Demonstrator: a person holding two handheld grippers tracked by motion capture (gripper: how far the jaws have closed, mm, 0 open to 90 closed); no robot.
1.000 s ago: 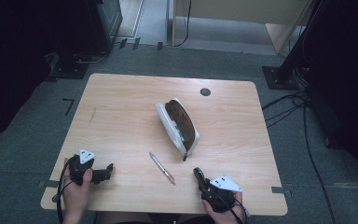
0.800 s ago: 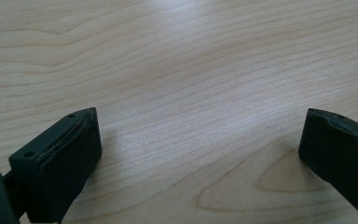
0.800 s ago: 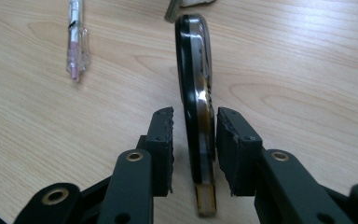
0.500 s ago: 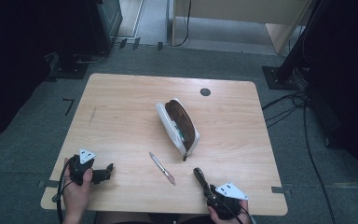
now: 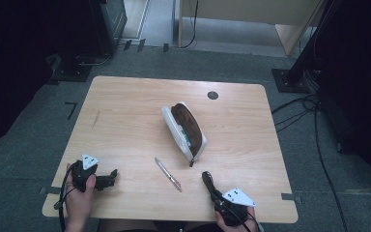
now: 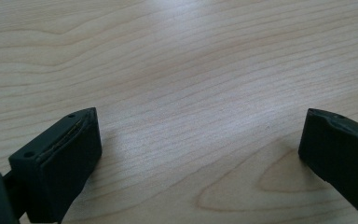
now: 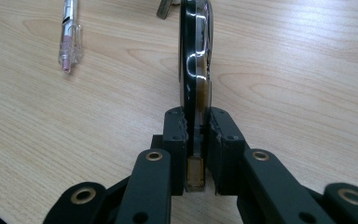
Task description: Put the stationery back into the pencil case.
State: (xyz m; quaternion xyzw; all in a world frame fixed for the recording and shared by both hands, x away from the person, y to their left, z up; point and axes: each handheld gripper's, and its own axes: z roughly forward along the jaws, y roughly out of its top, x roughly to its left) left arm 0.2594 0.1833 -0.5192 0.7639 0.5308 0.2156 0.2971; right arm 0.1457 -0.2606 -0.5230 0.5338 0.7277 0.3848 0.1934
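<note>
My right gripper (image 7: 196,120) is shut on a thin, glossy black object (image 7: 195,56) that stands on edge between its pads; the jaws have just been closing on it. From above, that black object (image 5: 206,180) pokes forward out of the right gripper (image 5: 216,194) near the table's front edge. A clear pen (image 5: 168,174) lies just to its left, also seen as the pen (image 7: 69,37) in the right gripper view. A white pencil case (image 5: 186,129) lies open at mid-table. My left gripper (image 5: 111,178) rests at the front left, and in its own view the left gripper (image 6: 198,135) is open over bare wood.
The wooden table (image 5: 125,106) has a dark round grommet (image 5: 212,95) near its far edge. The case's zipper pull (image 7: 164,8) lies just beyond the held object. Dark stands and cables ring the table on the carpet.
My right hand has shifted slightly toward the near edge of the table with the black object. The left hand, the pen and the case have not moved.
</note>
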